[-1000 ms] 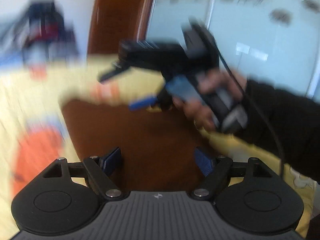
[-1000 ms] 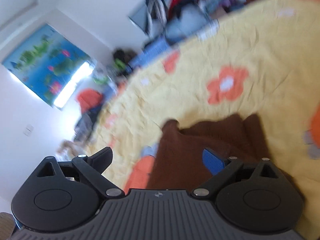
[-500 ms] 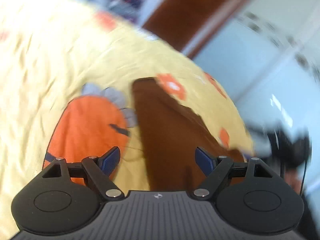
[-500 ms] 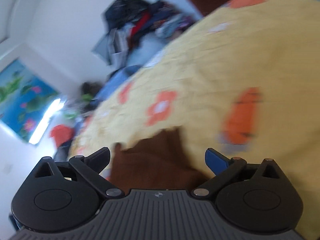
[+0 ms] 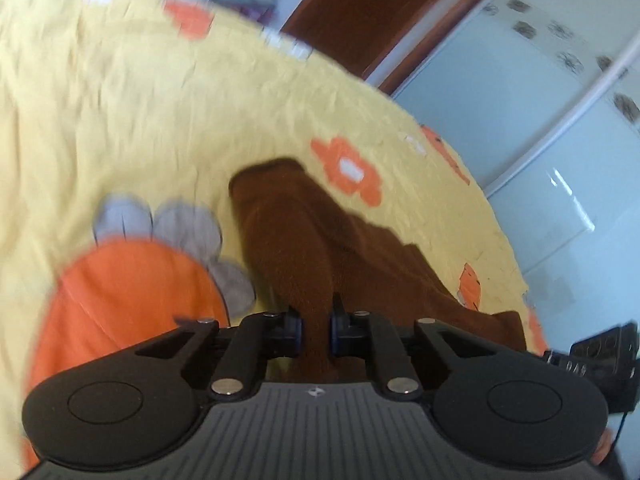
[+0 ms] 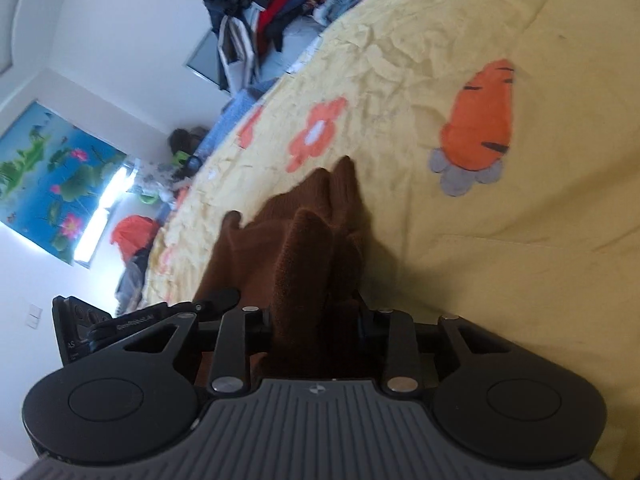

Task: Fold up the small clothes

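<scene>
A small brown knit garment (image 5: 320,248) lies on a yellow bedsheet (image 5: 120,100) printed with orange flowers and carrots. My left gripper (image 5: 316,330) is shut on a pinched fold of the brown garment at its near edge. In the right wrist view the same brown garment (image 6: 304,248) bunches up into ridges, and my right gripper (image 6: 316,320) is shut on it too. The other gripper's body shows at the lower right of the left wrist view (image 5: 600,356) and at the left of the right wrist view (image 6: 120,324).
A pile of clothes (image 6: 280,4) sits beyond the bed's far edge. A brown door (image 5: 380,12) and pale glass wardrobe panels (image 5: 540,120) stand behind the bed. A lotus picture (image 6: 52,184) hangs on the wall.
Both grippers were open above the brown garment; now both have come down and shut on its fabric, which is lifted into folds.
</scene>
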`<action>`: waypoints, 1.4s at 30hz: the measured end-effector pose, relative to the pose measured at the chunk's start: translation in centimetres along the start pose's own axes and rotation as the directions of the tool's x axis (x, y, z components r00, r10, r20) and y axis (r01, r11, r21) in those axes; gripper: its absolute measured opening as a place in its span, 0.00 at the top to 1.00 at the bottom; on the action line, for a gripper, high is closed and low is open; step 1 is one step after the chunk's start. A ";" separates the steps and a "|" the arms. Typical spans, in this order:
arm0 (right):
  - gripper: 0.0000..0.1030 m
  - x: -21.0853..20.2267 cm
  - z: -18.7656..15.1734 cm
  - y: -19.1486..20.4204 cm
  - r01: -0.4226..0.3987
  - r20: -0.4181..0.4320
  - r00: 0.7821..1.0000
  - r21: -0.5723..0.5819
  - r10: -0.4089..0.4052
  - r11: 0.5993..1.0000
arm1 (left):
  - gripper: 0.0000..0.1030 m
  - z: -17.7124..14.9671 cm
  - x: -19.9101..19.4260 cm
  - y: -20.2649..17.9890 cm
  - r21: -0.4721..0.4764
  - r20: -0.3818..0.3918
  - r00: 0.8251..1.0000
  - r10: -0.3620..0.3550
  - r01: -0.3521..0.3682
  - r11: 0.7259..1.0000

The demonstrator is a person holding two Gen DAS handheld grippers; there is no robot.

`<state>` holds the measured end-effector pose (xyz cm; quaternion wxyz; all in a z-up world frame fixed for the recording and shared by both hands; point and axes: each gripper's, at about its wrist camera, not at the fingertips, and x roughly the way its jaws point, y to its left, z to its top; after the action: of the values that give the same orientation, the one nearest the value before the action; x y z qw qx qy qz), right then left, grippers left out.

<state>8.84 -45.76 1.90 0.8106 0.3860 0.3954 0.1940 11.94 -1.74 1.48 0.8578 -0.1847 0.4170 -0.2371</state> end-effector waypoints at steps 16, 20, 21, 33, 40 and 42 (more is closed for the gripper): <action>0.24 2.9 -1.2 4.0 -0.042 -0.047 0.998 -0.003 0.041 0.999 | 0.28 -2.6 -7.7 5.5 -0.050 0.009 0.999 0.037 -0.036 0.998; 0.25 2.3 -3.5 4.5 -0.046 -0.125 0.991 -0.015 0.044 0.999 | 0.31 -5.9 -7.6 5.1 -0.089 -0.027 0.999 -0.033 0.031 0.996; 0.31 2.6 -4.2 4.6 -0.042 -0.150 0.988 -0.031 0.037 0.999 | 0.36 -6.1 -7.5 4.7 -0.058 -0.026 1.000 -0.012 0.010 0.998; 0.40 1.2 -5.2 6.3 0.022 -0.095 0.995 -0.123 -0.034 0.992 | 0.57 -7.9 -11.4 0.6 0.242 0.067 0.979 0.194 -0.205 0.948; 0.20 3.0 -0.2 11.5 -0.082 0.047 0.995 -0.167 0.091 0.983 | 0.31 -8.5 -9.8 -3.8 0.403 0.195 0.968 0.159 -0.226 0.887; 0.08 6.3 0.1 12.2 -0.051 -0.023 0.999 -0.190 0.047 0.980 | 0.32 -9.1 -7.9 -3.6 0.414 0.155 0.969 0.194 -0.242 0.878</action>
<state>12.72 -34.28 8.32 0.8352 0.3142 0.3729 0.2544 -0.53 -1.31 3.00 0.9199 0.0441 0.3252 -0.2145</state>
